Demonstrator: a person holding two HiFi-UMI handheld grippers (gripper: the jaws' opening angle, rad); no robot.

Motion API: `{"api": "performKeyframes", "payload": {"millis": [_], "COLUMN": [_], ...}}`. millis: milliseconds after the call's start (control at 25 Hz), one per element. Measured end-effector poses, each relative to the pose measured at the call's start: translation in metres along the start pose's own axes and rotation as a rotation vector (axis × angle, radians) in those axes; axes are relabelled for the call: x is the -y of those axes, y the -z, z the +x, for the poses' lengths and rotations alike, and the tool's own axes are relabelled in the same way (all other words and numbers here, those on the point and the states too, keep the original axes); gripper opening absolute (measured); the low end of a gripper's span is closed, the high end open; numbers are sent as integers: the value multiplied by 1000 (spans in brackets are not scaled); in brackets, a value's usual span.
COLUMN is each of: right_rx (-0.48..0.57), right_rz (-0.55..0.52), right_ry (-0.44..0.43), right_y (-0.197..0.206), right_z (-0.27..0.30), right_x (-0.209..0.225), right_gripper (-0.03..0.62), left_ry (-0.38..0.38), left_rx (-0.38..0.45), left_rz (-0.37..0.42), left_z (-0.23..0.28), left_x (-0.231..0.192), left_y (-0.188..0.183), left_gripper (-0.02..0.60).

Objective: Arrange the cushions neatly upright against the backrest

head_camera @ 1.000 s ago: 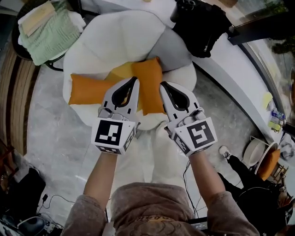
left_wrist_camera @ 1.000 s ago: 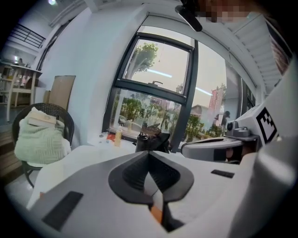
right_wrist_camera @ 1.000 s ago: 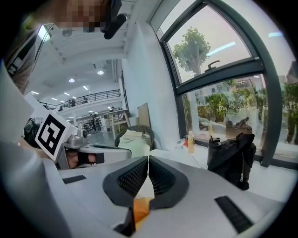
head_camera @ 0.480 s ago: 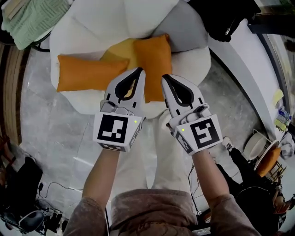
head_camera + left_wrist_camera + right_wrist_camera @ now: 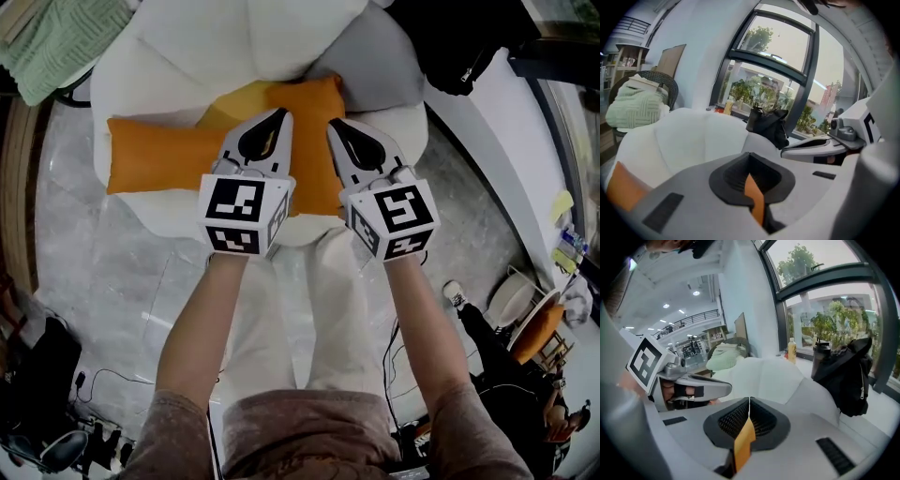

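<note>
Three cushions are seen lying on the seat of a white shell-shaped armchair (image 5: pixel 262 37), none of them set upright. A long orange cushion (image 5: pixel 155 167) is laid flat across the seat's left side and juts past its edge. A yellow cushion (image 5: pixel 230 108) is tucked in the middle, overlapped by a second orange cushion (image 5: pixel 314 98) to its right.

Above these the left gripper (image 5: pixel 281 114) and the right gripper (image 5: pixel 335 124) are held side by side, each with its jaws pressed together and only orange fabric showing through the opening behind the tips. Black-and-white square markers are carried on both gripper cubes.

A black bag (image 5: pixel 459 37) is placed behind the armchair, and a green knitted blanket (image 5: pixel 56 37) is seen to its left.
</note>
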State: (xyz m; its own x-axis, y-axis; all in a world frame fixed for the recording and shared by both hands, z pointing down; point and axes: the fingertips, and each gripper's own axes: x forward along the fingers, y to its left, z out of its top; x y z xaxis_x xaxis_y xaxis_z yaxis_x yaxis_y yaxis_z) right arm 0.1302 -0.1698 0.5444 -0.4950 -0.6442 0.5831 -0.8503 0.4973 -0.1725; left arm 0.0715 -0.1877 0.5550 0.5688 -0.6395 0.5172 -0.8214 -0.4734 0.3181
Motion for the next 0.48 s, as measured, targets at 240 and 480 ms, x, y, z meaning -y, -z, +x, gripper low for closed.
{"api": "performKeyframes", "payload": {"millis": [240, 480], "right_rx": [-225, -480], "right_rz": [34, 93], "right_ry": [-12, -25], "right_y": [63, 137], "right_z": [59, 82], "right_x": [38, 50], "right_gripper": [21, 21], "left_ry": [-3, -6], "left_rx": [-159, -426], "left_rz": [-51, -207], "left_z": [66, 96], "left_x": [-30, -45], "left_y": [53, 147], "left_gripper": [5, 32]}}
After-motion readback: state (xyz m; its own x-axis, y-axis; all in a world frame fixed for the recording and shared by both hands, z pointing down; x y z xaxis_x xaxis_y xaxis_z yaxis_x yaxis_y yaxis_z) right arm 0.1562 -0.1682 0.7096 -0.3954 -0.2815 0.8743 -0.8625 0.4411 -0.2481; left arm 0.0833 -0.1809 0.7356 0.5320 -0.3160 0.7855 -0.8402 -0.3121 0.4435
